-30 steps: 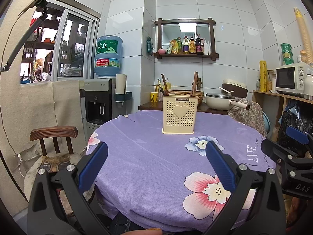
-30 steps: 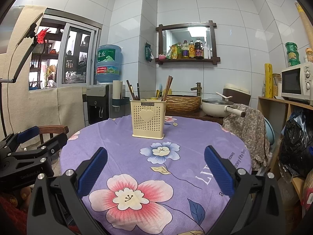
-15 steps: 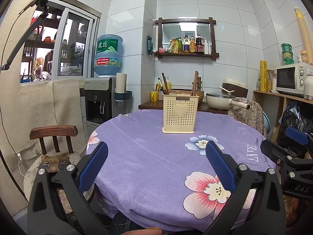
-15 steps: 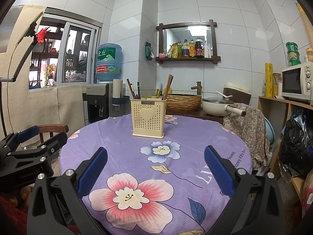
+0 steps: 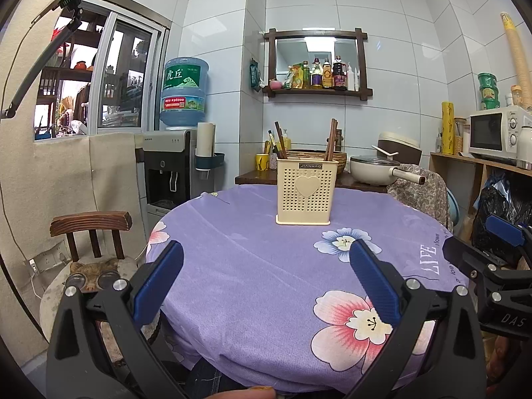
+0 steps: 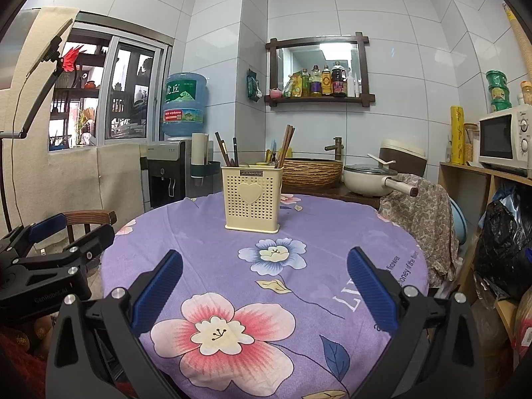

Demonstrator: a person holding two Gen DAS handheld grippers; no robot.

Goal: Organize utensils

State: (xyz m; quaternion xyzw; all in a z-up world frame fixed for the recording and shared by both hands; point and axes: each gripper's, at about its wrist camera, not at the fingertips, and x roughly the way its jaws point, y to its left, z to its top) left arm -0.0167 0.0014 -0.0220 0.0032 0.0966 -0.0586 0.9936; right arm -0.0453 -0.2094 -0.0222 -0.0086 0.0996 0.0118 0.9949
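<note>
**Both tongs idling at the table edge, holder standing across the cloth**

Comparing with a second ago, almost nothing is changing: the views are drifting only slightly and no utensil is moving, which suggests either a pause before the first reach or a task already finished.

At nine o'clock, the left gripper (image 5: 266,267) is hanging over the near rim of the round table under its purple flowered cloth (image 5: 252,266), its blue-padded fingers spread wide and carrying nothing. At twelve o'clock, well apart from both tools, the cream perforated plastic utensil holder with a heart on its front (image 5: 307,195) is standing upright, with dark wooden chopsticks (image 6: 286,144) leaning inside it. No loose utensils are showing on the cloth. At three o'clock, the right gripper (image 6: 265,267) is likewise gaping and empty.
</note>
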